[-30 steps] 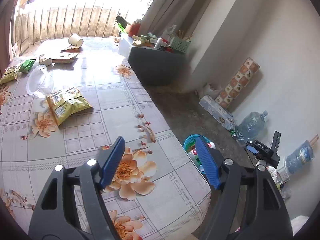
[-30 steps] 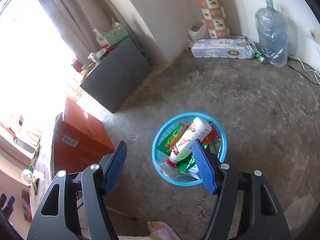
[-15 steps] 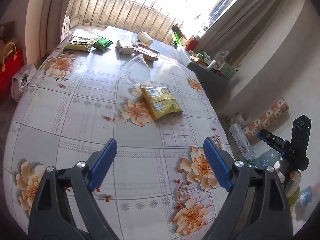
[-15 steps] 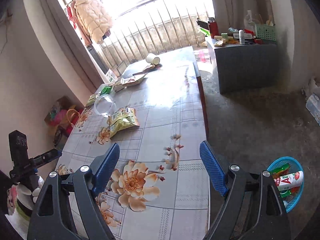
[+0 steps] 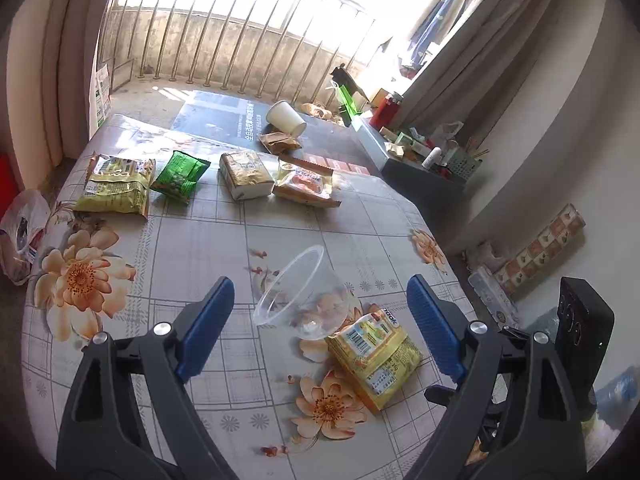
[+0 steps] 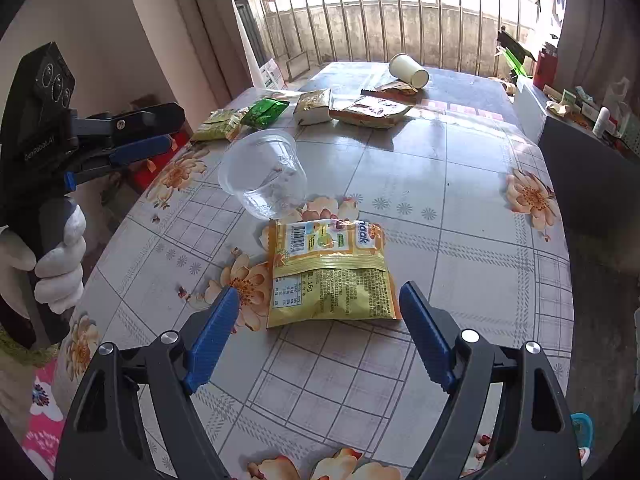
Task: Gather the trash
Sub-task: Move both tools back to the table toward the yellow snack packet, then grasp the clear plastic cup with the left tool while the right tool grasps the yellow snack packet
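Flowered surface (image 5: 208, 248) holds a clear cup (image 5: 304, 296) beside a yellow packet (image 6: 328, 272) — both grippers' jaws released, holding nothing.

The tablecloth (image 6: 440, 208) looks like glossy, smooth plastic printed with flowers. The cup (image 6: 264, 176) lying on it is clear, thin plastic. The yellow snack packet (image 6: 332, 276) is shiny crinkled foil. The far cup (image 6: 408, 70) looks like matt paper. The window bars (image 5: 240, 40) are metal.
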The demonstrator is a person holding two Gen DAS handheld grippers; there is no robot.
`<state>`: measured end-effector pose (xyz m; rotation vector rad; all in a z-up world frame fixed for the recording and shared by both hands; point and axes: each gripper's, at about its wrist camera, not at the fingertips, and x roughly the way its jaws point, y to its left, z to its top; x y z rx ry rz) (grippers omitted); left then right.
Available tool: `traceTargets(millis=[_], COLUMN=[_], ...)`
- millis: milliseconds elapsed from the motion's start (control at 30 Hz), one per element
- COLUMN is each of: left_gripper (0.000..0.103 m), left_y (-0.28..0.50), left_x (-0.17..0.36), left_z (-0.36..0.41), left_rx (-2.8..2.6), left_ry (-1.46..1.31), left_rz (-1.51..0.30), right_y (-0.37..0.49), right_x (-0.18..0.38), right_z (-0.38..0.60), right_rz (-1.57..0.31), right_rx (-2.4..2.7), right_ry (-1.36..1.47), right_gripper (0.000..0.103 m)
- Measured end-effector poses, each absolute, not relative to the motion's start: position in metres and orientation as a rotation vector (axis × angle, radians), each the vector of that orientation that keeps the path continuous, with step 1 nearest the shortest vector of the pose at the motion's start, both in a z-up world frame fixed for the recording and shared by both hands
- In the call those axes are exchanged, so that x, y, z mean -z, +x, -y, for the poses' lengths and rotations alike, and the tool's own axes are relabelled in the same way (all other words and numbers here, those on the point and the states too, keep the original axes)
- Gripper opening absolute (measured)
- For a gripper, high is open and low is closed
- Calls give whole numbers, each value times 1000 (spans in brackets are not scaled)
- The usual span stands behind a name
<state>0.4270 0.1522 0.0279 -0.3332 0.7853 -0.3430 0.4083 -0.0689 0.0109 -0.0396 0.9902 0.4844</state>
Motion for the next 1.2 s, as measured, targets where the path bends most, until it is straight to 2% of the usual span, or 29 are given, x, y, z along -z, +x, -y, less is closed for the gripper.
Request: traceTargets(millis=[133, 300, 400, 433, 500, 567, 600, 633, 667, 767, 867, 933, 1200], left_gripper=[77, 51, 39, 38, 27, 16, 12, 10, 5, 5, 5, 5, 5], left_y=[458, 475, 474, 473, 470, 466, 464, 461, 461, 446, 422, 404, 301], left_x=[-7, 15, 21, 22, 22, 19, 18, 17, 17, 15, 15, 15, 2], left_z=[-150, -139, -135, -134, -134, -132, -130, -127, -124, -115, -109, -105, -87], left_rx=[393, 398, 408, 416, 422, 425, 425, 424, 423, 410, 426, 431, 474], left_ry=[-350, -314, -291, -293, -300, -299, -294, -284, -267, -209, -203, -195, -154], left_rz=[-846, -904, -908, -903, -891, -884, -882, -883, -885, -883, -880, -882, -871], right_y=[434, 443, 442, 441, 439, 438, 436, 434, 433, 428, 418, 407, 336], right_x=[7, 21, 26, 27, 27, 29, 28, 28, 27, 28, 29, 30, 30], right_z=[61, 53, 43, 40, 37, 35, 35, 35, 36, 37, 42, 47, 85], right_rz=[-1025, -1070, -1074, -1069, -1066, -1080, -1076, -1078, -1083, -1095, -1104, -1118, -1138], right_rx=[-470, -510, -518, -517, -517, -513, -509, -515, -517, -494, -491, -491, -480], right_ry=[-47, -42, -96, -115, -134, -140, -141, -139, -136, -157, -157, -142, -73], right_gripper=[80, 80, 80, 80, 79, 63, 62, 57, 47, 27, 19, 7, 6])
